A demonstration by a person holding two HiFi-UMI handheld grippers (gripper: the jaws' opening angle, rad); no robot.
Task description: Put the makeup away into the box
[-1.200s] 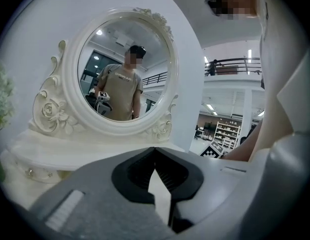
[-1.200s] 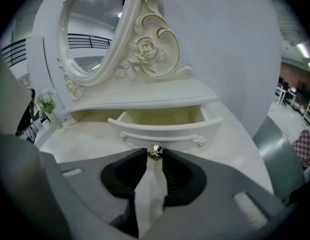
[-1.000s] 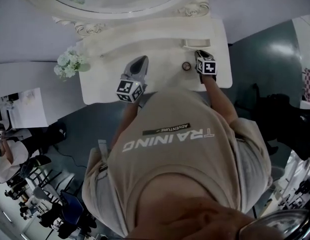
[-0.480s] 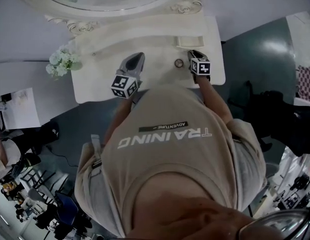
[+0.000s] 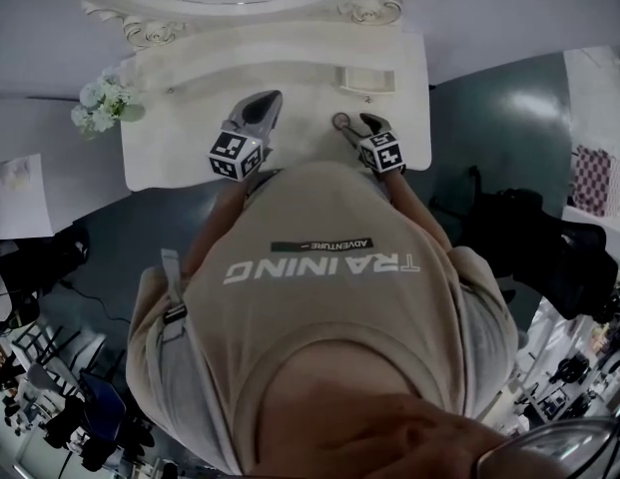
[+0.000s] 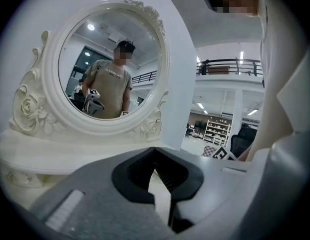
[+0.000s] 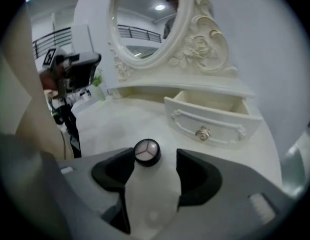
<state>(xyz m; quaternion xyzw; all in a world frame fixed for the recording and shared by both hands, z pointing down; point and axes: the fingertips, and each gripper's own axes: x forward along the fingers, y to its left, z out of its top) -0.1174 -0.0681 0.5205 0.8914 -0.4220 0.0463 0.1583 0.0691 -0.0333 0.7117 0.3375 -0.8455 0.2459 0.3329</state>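
A small round makeup compact with a dark rim lies on the white vanity top; in the head view the compact sits just left of my right gripper. The right gripper points down at it, its jaws opening, and the compact lies between the tips without being pressed. Beyond it, under the mirror shelf, stands the little drawer box, pulled out; the same drawer shows at the table's back right. My left gripper hovers over the middle of the table. Its jaws meet at the tips with nothing between them.
An ornate oval mirror rises along the back of the vanity and reflects the person. A bunch of white flowers stands at the table's left end. The table's right edge drops off to dark floor.
The right gripper has swung back from the drawer front and rolled, so its tips now point at the compact. The left gripper has hardly moved. The head view has shifted.
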